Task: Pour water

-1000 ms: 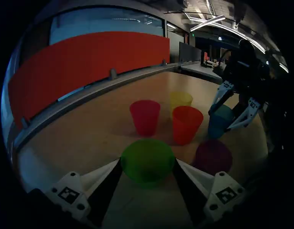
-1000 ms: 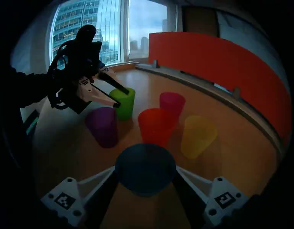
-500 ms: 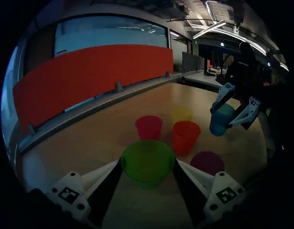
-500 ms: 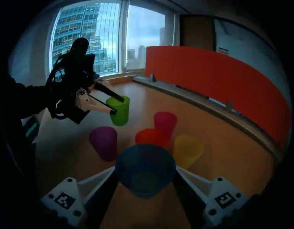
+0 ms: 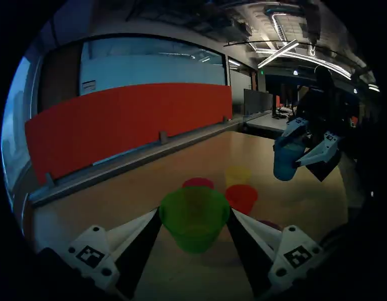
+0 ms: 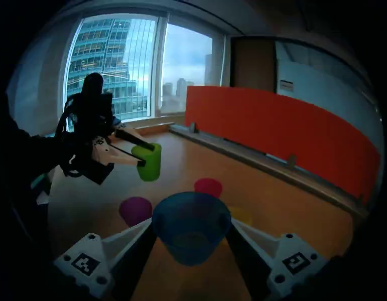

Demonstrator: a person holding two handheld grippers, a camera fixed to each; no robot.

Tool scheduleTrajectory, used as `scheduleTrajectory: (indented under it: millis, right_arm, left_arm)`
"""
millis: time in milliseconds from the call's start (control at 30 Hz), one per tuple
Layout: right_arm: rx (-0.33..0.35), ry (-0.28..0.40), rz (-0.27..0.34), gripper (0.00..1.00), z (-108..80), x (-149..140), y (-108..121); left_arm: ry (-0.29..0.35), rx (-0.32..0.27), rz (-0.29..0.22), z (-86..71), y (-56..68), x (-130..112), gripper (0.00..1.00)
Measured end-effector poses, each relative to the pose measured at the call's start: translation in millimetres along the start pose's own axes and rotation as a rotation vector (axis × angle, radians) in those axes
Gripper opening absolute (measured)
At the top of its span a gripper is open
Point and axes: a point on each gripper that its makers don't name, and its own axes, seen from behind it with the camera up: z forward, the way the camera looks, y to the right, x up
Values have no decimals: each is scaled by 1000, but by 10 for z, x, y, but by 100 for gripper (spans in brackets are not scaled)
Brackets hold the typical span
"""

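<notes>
My left gripper [image 5: 194, 220] is shut on a green cup [image 5: 194, 224], held upright above the table; the right gripper view shows that cup [image 6: 148, 161] in the far gripper [image 6: 143, 154]. My right gripper [image 6: 191, 236] is shut on a blue cup [image 6: 191, 232], also lifted; the left gripper view shows the blue cup [image 5: 286, 157] high at the right in that gripper [image 5: 293, 156]. Below on the wooden table [image 5: 143, 200] stand a pink cup [image 5: 197, 182], a yellow cup [image 5: 238, 175], an orange-red cup [image 5: 242, 196] and a purple cup [image 6: 135, 209].
A long red divider [image 5: 128, 120] with a grey rail runs along the table's far side. Large windows [image 6: 118, 65] stand behind the person's dark sleeve [image 6: 27, 150]. More desks and ceiling lights lie in the room's background.
Both grippers have risen with their cups, green in the left and blue in the right. The cups left on the table now look smaller and lower in both views.
</notes>
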Motion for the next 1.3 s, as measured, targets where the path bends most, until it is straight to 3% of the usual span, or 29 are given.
scheduleTrajectory:
  millis: [667, 967, 1300]
  right_arm:
    - [-16, 186, 12, 90, 4, 618, -16]
    - [-23, 216, 21, 90, 36, 724, -8]
    - [-20, 226, 2, 90, 25, 821, -47]
  left_arm:
    - [166, 53, 6, -331, -102, 547, 89]
    - [249, 46, -8, -451, -33, 826, 89]
    - [253, 23, -3, -525, 61, 853, 89]
